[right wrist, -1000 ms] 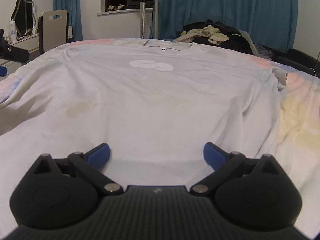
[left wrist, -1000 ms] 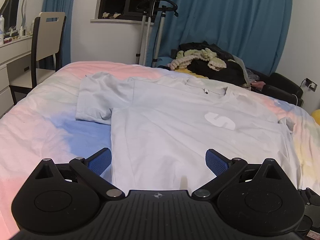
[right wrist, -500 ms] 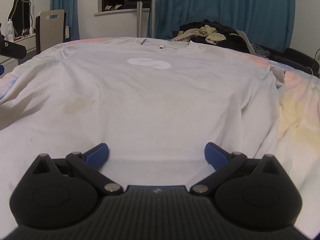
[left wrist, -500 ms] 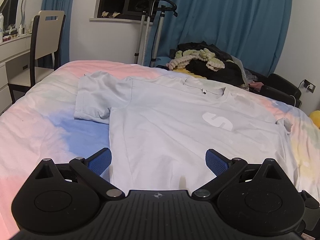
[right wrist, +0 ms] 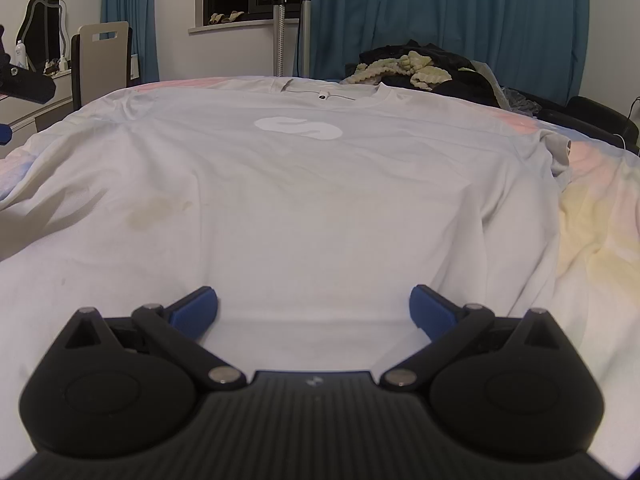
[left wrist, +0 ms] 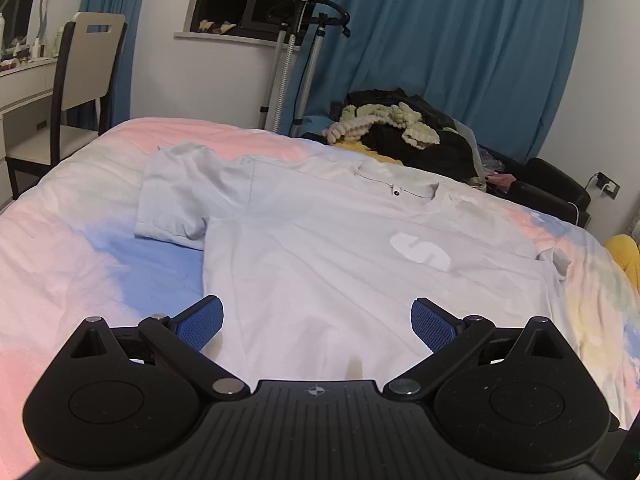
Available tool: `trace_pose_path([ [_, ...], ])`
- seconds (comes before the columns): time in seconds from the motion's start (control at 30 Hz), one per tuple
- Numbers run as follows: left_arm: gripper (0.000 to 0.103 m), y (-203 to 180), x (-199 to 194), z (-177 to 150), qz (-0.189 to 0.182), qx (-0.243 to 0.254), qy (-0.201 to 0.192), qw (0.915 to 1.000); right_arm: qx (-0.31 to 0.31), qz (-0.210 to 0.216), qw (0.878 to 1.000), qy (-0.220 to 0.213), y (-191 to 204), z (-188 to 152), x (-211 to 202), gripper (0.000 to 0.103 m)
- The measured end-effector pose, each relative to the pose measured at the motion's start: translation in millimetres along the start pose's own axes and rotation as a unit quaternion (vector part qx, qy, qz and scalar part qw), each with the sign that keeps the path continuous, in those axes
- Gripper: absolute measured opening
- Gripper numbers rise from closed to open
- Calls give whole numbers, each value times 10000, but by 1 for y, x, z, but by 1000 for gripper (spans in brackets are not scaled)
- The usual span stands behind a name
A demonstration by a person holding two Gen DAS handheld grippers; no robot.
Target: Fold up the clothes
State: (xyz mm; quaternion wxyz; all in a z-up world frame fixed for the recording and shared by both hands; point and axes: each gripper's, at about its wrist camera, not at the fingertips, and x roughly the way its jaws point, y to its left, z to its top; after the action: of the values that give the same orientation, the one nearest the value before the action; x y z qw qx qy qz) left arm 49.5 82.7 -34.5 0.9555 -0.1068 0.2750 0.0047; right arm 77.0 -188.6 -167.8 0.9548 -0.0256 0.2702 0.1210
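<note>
A bedroom with blue curtains point(left wrist: 460, 52); the pastel bed point(left wrist: 60, 240) fills the lower frame. The white T-shirt point(left wrist: 320, 248) lies spread flat, front up, across the picture's middle, collar toward the upper right and one sleeve at centre left. The left gripper point(left wrist: 316, 322) and the right gripper point(right wrist: 312, 306) hang over its hem, jaws spread wide, holding nothing. Folding looks not yet begun; next each needs a pinch on an edge.

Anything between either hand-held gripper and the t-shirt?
Nothing visible. The t-shirt lies spread flat on the bed, with the left hand-held gripper and right hand-held gripper both open directly over its lower part.
</note>
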Motion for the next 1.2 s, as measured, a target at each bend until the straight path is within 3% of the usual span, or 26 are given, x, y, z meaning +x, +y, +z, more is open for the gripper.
trace_pose_path([
  [0.2, 101, -5, 0, -1, -96, 104, 2, 9999, -3, 4, 10000, -8, -1, 0, -1, 103],
  [0.87, 101, -8, 5, -6, 108, 280, -57, 9995, -32, -11, 10000, -49, 0, -2, 0, 103],
  [1.2, 101, 8, 7, -3, 292, 2, -16, 9996, -132, -37, 9998, 135, 5, 4, 4, 103],
])
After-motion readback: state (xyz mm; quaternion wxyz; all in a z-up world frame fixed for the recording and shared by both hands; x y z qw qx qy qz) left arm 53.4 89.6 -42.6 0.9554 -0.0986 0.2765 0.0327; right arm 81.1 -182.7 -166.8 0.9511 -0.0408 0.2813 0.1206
